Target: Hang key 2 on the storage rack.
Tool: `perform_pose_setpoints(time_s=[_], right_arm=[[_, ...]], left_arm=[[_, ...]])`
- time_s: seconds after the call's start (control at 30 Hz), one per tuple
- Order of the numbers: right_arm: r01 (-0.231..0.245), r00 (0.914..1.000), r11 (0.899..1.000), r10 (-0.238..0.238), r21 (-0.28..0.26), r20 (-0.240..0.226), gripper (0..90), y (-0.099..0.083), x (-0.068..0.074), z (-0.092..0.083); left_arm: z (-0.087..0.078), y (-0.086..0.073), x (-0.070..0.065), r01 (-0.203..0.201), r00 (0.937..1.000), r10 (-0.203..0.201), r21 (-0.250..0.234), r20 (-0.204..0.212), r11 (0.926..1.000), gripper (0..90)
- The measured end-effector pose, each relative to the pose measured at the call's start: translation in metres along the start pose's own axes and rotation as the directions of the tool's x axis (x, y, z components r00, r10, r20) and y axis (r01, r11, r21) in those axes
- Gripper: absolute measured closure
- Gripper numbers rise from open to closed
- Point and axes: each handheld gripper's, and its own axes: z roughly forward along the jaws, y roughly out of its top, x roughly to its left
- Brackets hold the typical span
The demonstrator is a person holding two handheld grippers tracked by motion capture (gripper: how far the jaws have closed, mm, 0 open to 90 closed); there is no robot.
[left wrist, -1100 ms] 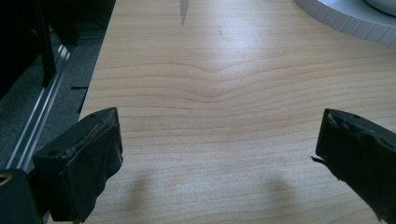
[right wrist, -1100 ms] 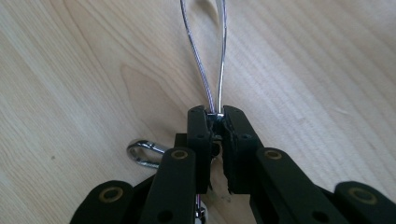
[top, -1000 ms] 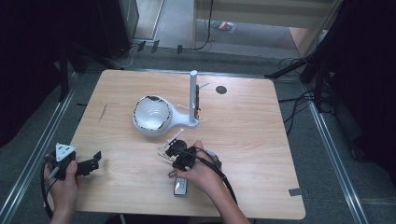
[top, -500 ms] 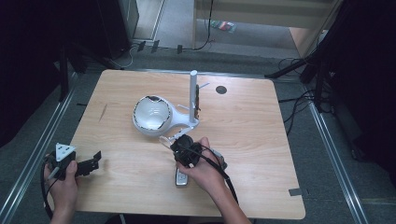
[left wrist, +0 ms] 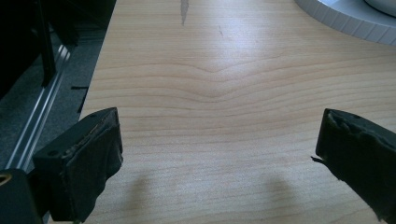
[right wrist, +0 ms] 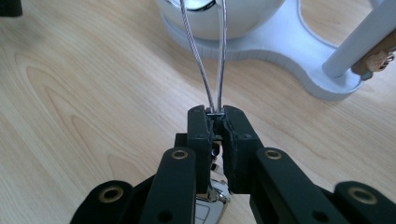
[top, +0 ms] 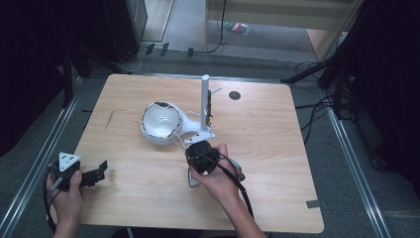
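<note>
R gripper [right wrist: 215,126]: jaws pinch thin metal wire loop [right wrist: 212,56] | L gripper [left wrist: 219,154]: jaws wide over pale wood tabletop [left wrist: 224,93] | round white bowl stand [top: 171,124] w/ upright post.

A white plastic stand [top: 195,130] sits near the middle of the light wooden counter [top: 277,148]: a flat base with a ribbed edge, a round ring at one end and an upright white post [top: 204,101] at the other. A glossy white bowl [top: 161,120] rests in the ring, away from the post. A thin loop of silvery wire [right wrist: 212,51] runs from the bowl toward the counter's near edge, its two strands meeting just in front of the base. A small silver and white key fob [top: 193,178] lies flat on the counter beyond that, near the stand.
</note>
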Motion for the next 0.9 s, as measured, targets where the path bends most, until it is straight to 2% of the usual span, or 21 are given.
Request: perform_pose_setpoints(time_s=[0.17,0.6,0.73,0.9], right_arm=[[-0.015,0.9995,0.998,0.017,-0.062,0.027,83.7,0.000,0.000,-0.006],[-0.039,0.9960,0.986,0.051,-0.160,0.073,83.7,-0.001,-0.002,-0.014],[-0.043,0.9944,0.981,0.060,-0.191,0.087,83.7,-0.002,-0.003,-0.017],[-0.046,0.9910,0.967,0.076,-0.249,0.110,83.7,-0.002,-0.005,-0.023]], left_arm=[[0.000,0.000,0.000,0.000,1.0000,0.000,0.000,0.000,1.0000,0.8],[0.000,0.000,0.000,0.001,1.0000,-0.001,0.000,0.000,1.0000,0.9],[0.000,0.000,0.000,0.001,1.0000,-0.001,0.000,0.000,1.0000,0.9],[0.000,0.000,0.001,0.000,1.0000,0.000,0.004,0.002,1.0000,0.8]])
